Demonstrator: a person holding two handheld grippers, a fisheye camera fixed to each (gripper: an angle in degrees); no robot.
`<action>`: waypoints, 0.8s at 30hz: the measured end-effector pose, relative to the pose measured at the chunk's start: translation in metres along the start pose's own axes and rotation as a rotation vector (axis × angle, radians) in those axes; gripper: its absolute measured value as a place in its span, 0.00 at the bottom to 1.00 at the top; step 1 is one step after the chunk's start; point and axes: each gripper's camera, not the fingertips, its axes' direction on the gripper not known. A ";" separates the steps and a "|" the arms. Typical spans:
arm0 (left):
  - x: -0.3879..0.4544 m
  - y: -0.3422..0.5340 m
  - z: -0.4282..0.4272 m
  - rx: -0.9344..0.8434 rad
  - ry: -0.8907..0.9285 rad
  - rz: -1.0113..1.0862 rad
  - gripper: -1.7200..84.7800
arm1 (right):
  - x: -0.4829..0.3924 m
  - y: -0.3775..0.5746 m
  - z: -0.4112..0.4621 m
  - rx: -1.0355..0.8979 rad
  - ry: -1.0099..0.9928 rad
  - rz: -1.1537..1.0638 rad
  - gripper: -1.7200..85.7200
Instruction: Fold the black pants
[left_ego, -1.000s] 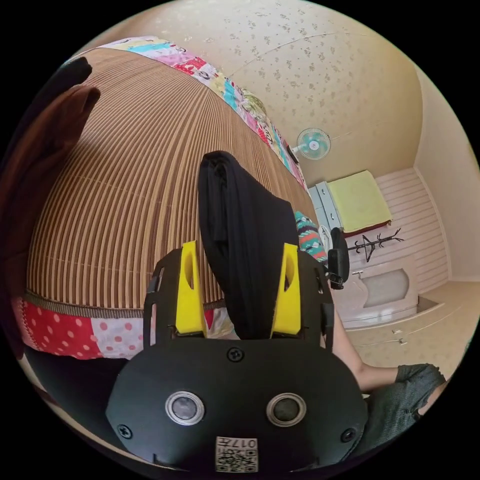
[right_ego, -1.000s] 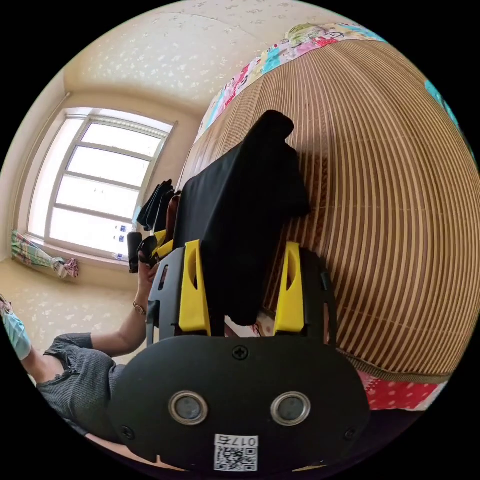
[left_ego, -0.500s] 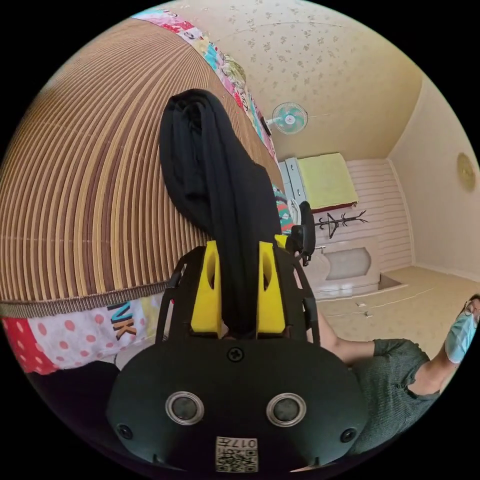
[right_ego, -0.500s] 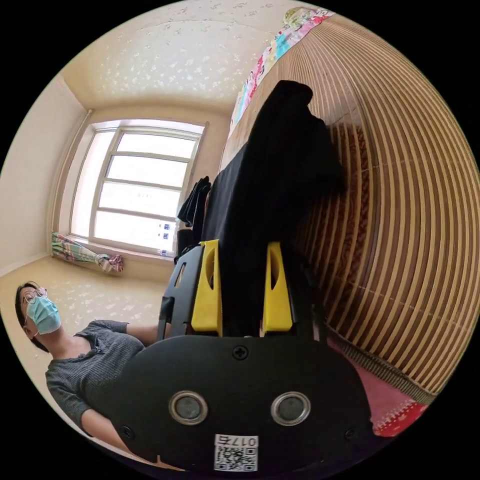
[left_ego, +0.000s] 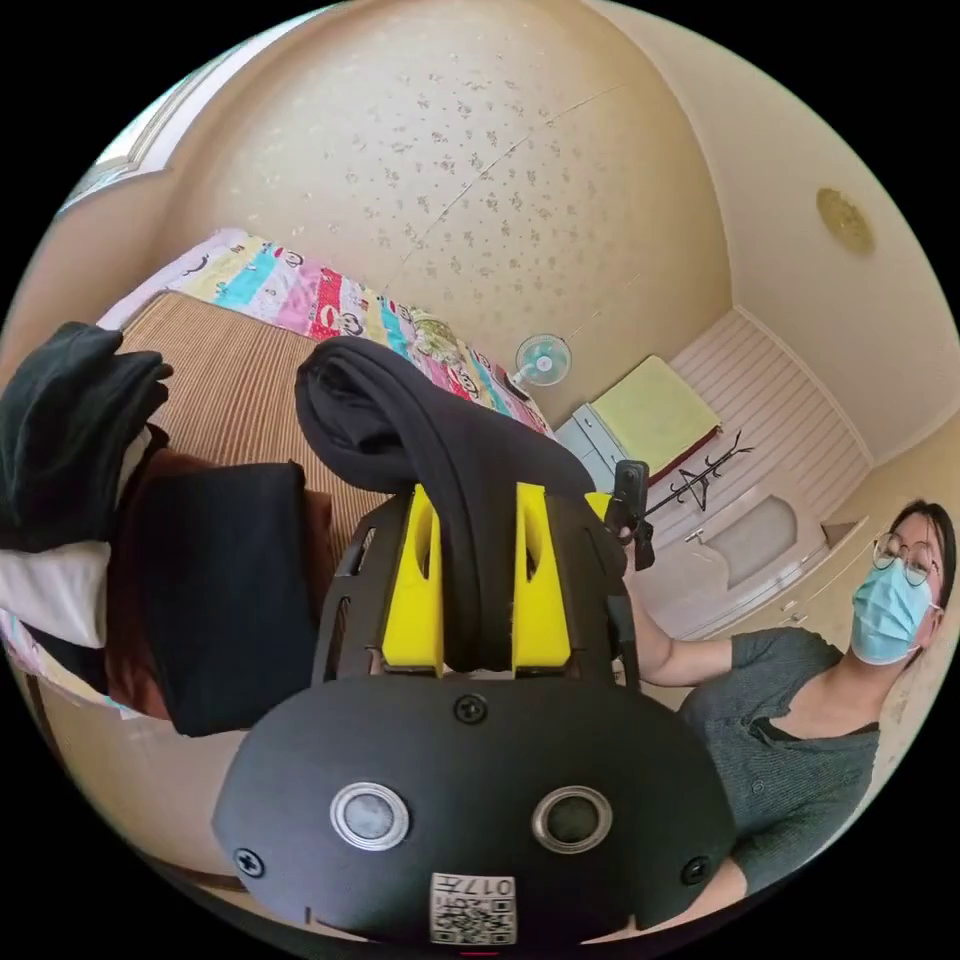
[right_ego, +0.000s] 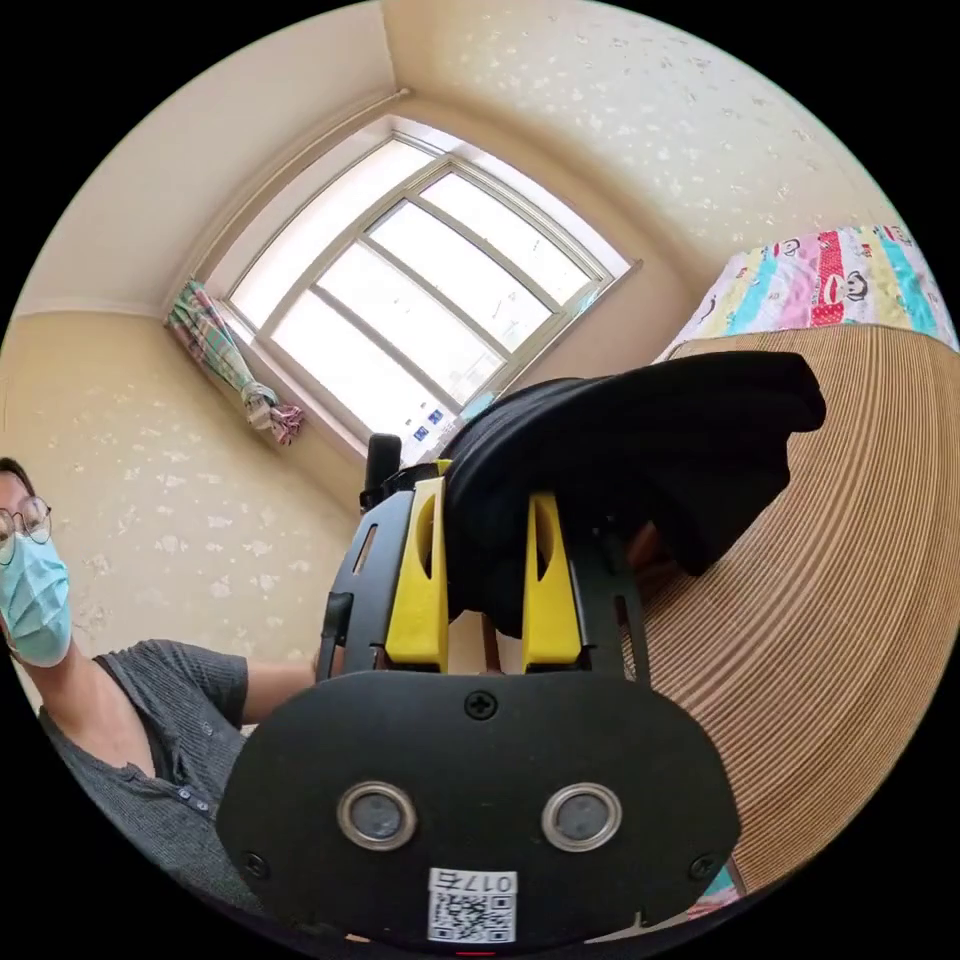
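Clamping the black pants (left_ego: 420, 440) tight, left claw (left_ego: 478, 590) and right claw (right_ego: 485, 585), fabric masking inner jaw faces

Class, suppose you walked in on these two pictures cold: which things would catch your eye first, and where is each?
First, the folded black pants, bunched thick and clamped between the yellow jaws of the left gripper and, at their other side, the right gripper, held up above the brown striped bamboo mat on the bed. Next, in the left gripper view, a stack of folded dark and white clothes sits at the mat's edge beside them.
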 end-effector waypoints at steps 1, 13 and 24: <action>-0.012 0.000 -0.006 -0.009 -0.049 -0.012 0.16 | -0.004 0.001 0.036 0.006 0.057 0.033 0.15; -0.086 0.213 -0.061 0.288 -0.489 -0.502 0.14 | 0.064 0.091 0.099 -0.404 0.216 0.006 0.10; 0.080 0.244 0.075 0.207 -0.174 -0.088 0.03 | 0.058 0.239 -0.306 0.022 1.212 0.492 0.12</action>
